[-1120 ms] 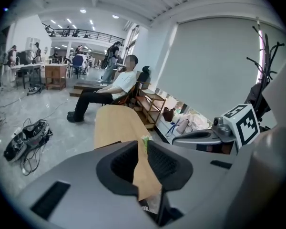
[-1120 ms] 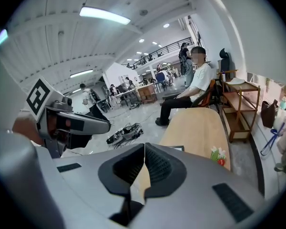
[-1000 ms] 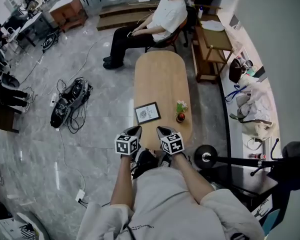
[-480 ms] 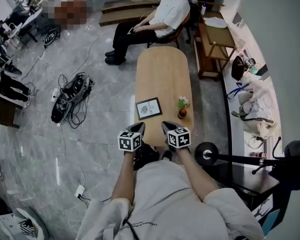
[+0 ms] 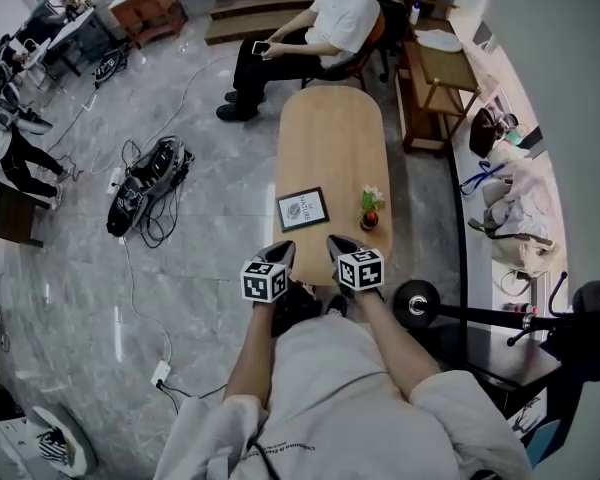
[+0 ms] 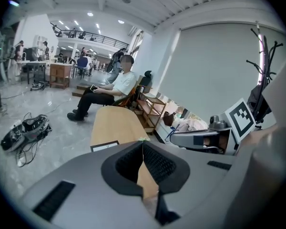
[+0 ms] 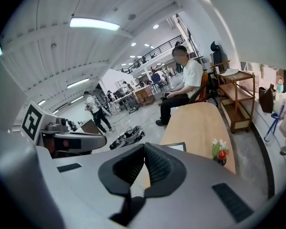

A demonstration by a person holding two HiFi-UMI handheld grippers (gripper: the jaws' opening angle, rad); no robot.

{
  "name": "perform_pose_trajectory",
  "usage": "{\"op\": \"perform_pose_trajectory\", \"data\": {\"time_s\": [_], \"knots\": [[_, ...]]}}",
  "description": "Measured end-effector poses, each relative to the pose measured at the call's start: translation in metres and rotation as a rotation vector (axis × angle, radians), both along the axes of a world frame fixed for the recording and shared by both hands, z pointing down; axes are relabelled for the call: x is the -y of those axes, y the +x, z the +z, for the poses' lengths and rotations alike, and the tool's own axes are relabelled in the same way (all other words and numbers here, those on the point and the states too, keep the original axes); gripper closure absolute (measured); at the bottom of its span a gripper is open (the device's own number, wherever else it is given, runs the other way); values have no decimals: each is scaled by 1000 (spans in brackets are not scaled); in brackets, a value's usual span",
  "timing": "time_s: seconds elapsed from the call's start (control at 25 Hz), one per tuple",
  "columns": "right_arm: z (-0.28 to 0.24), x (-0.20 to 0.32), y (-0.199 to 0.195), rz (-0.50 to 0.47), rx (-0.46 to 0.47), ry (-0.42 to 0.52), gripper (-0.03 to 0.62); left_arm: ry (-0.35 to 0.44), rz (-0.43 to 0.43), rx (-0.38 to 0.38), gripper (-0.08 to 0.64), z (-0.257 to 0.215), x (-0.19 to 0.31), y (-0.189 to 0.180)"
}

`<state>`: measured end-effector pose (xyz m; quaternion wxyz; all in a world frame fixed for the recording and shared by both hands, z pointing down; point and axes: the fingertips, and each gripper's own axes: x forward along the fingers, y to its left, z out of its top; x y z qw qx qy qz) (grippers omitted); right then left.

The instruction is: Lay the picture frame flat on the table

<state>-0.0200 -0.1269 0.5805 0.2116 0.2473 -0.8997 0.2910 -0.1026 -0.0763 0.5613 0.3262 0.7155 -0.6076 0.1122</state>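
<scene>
Picture frame (image 5: 303,209): on the table (image 5: 330,138), face up. It looks flat to me, though I can't rule out a slight lean.
Left gripper (image 6: 143,149): pressed together, nothing in it.
Right gripper (image 7: 144,149): same, by the table's near end.
Care: if it's leaning, I'd ease it down slowly, clear of the plant (image 5: 370,208).
</scene>
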Motion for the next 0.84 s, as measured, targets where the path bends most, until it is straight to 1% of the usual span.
{"op": "perform_pose_trajectory", "data": {"time_s": [0.12, 0.32, 0.64, 0.84], "knots": [[2, -8, 2, -14, -1, -2, 558, 8, -31, -6, 537, -1, -5, 0], [4, -13, 3, -27, -4, -5, 558, 13, -47, -14, 537, -4, -6, 3], [-3, -15, 1, -36, 10, 12, 558, -7, -35, -8, 537, -4, -8, 6], [9, -30, 8, -46, -7, -25, 558, -40, -61, -37, 537, 3, -24, 10]]}}
